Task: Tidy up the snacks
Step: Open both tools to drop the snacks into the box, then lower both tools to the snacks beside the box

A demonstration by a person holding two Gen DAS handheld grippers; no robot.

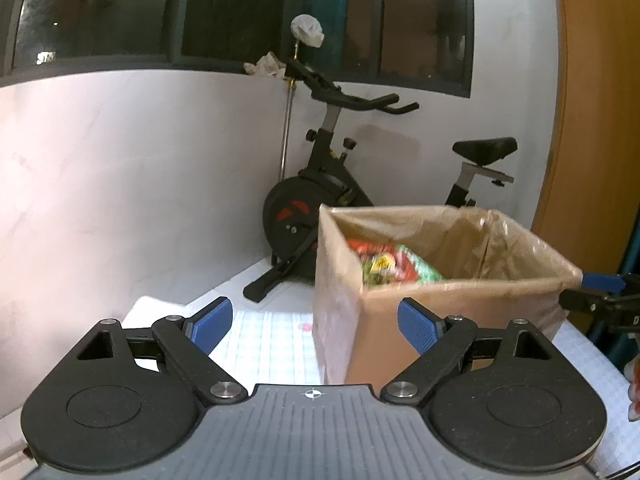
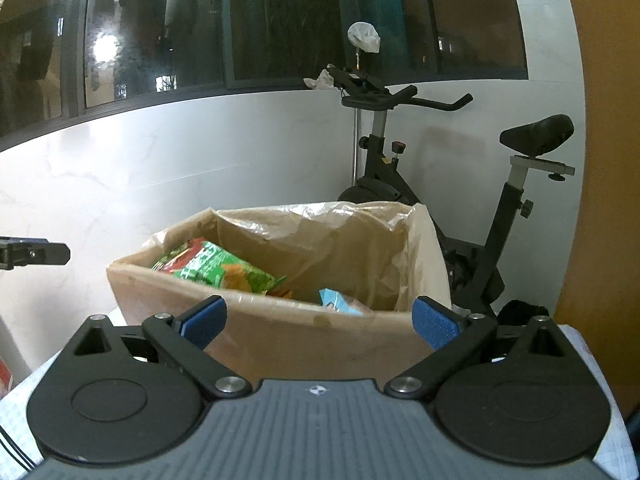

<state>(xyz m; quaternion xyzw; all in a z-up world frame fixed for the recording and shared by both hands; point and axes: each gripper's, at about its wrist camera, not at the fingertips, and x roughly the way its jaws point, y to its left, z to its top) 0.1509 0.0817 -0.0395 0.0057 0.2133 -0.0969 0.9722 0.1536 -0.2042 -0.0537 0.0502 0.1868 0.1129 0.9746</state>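
A cardboard box [image 1: 448, 312] [image 2: 320, 336] lined with clear plastic stands on the checked tablecloth. Inside lie a green and red snack bag [image 1: 394, 266] [image 2: 218, 270] and a light blue packet [image 2: 340, 302]. My left gripper [image 1: 316, 322] is open and empty, just left of and in front of the box's near corner. My right gripper [image 2: 318, 322] is open and empty too, held close in front of the box's near wall. The right gripper's blue-tipped finger [image 1: 600, 282] shows at the right edge of the left wrist view. The left gripper's dark finger [image 2: 36, 254] shows at the left edge of the right wrist view.
A black exercise bike [image 1: 320, 200] [image 2: 480, 200] stands behind the table against the white wall. A wooden door [image 1: 600, 120] is at the right. A red packet edge [image 1: 634, 392] [image 2: 5, 376] lies on the white checked tablecloth [image 1: 264, 344] between the grippers.
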